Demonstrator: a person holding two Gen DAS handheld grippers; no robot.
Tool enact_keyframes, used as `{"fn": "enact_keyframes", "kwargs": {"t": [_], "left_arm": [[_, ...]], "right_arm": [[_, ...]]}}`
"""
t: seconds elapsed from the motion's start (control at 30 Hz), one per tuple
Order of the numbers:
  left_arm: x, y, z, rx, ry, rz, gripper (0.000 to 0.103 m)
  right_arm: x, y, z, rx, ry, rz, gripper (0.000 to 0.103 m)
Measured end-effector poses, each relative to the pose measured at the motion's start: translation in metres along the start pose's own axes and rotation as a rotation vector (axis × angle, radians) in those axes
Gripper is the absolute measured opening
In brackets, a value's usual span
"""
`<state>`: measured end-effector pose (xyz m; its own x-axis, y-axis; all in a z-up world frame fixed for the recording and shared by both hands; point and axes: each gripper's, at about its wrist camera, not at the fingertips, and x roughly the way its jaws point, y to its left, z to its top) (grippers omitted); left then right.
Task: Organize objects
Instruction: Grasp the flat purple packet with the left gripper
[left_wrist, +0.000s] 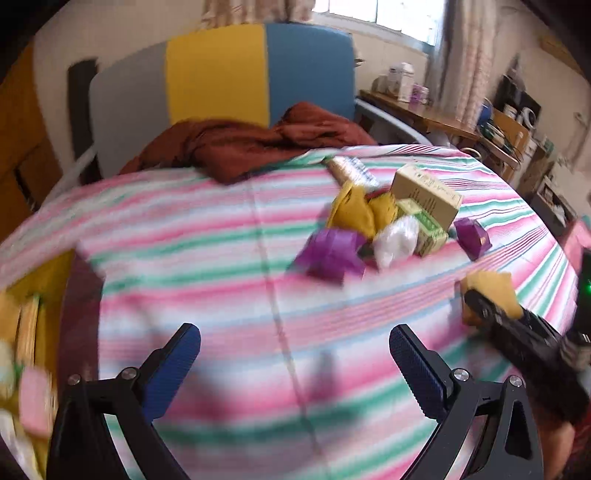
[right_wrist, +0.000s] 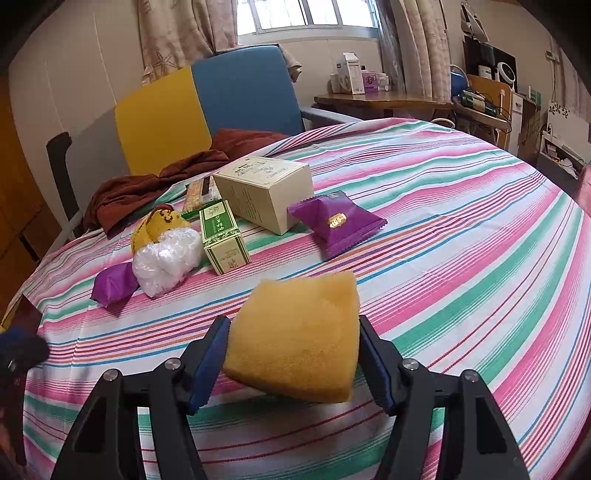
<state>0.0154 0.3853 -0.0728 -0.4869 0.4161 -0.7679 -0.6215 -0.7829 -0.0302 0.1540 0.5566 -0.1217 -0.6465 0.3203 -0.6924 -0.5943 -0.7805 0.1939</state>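
My right gripper (right_wrist: 293, 326) is shut on a yellow sponge (right_wrist: 295, 343), with both blue pads pressing its sides and holding it tilted just above the striped sheet (right_wrist: 461, 258). Beyond it lies a pile: a cream box (right_wrist: 266, 192), a small green box (right_wrist: 223, 240), a purple packet (right_wrist: 338, 221), a second purple packet (right_wrist: 112, 284), a wad of clear plastic (right_wrist: 166, 258) and a yellow cloth item (right_wrist: 159, 225). My left gripper (left_wrist: 295, 332) hangs open over bare sheet with nothing between its fingers. The left wrist view is blurred; the sponge (left_wrist: 491, 291) shows at its right.
A rust-brown blanket (right_wrist: 147, 192) is bunched at the far edge, before a yellow and blue panel (right_wrist: 240, 96). A wooden desk (right_wrist: 384, 99) with boxes stands at the back right. At the lower left, off the sheet's edge, blurred pink and yellow items (left_wrist: 33, 387) lie together.
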Motion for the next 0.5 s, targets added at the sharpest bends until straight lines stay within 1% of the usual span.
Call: {"fn": "enact_keyframes", "kwargs": {"t": [0.1, 0.13, 0.2, 0.23, 0.3, 0.4, 0.43, 0.47, 0.5], "left_arm": [[0.023, -0.008, 0.021, 0.039, -0.006, 0.028, 0.103], [0.029, -0.009, 0.027, 0.049, -0.008, 0.019, 0.103], [0.044, -0.014, 0.036, 0.081, -0.004, 0.026, 0.103], [0.051, -0.017, 0.04, 0.112, -0.002, 0.023, 0.103], [0.063, -0.024, 0.043, 0.168, -0.004, 0.066, 0.103], [0.074, -0.028, 0.042, 0.215, -0.02, 0.06, 0.101], [0.077, -0.028, 0.042, 0.214, -0.026, 0.055, 0.096], [0.081, -0.026, 0.042, 0.198, -0.023, 0.028, 0.086], [0.084, -0.024, 0.041, 0.186, -0.01, 0.007, 0.08]], "right_arm": [[0.001, -0.001, 0.0, 0.004, -0.006, 0.004, 0.068], [0.0, -0.001, -0.001, 0.005, -0.011, 0.007, 0.068], [0.002, -0.001, -0.001, 0.009, -0.014, 0.01, 0.068], [0.001, -0.001, -0.001, 0.01, -0.017, 0.011, 0.068], [0.002, -0.001, 0.0, 0.013, -0.019, 0.014, 0.068], [0.002, -0.001, -0.001, 0.013, -0.022, 0.014, 0.068], [0.002, 0.0, 0.0, 0.012, -0.022, 0.013, 0.068], [0.002, -0.001, -0.001, 0.013, -0.023, 0.014, 0.068], [0.002, -0.001, -0.001, 0.013, -0.024, 0.014, 0.068]]}}
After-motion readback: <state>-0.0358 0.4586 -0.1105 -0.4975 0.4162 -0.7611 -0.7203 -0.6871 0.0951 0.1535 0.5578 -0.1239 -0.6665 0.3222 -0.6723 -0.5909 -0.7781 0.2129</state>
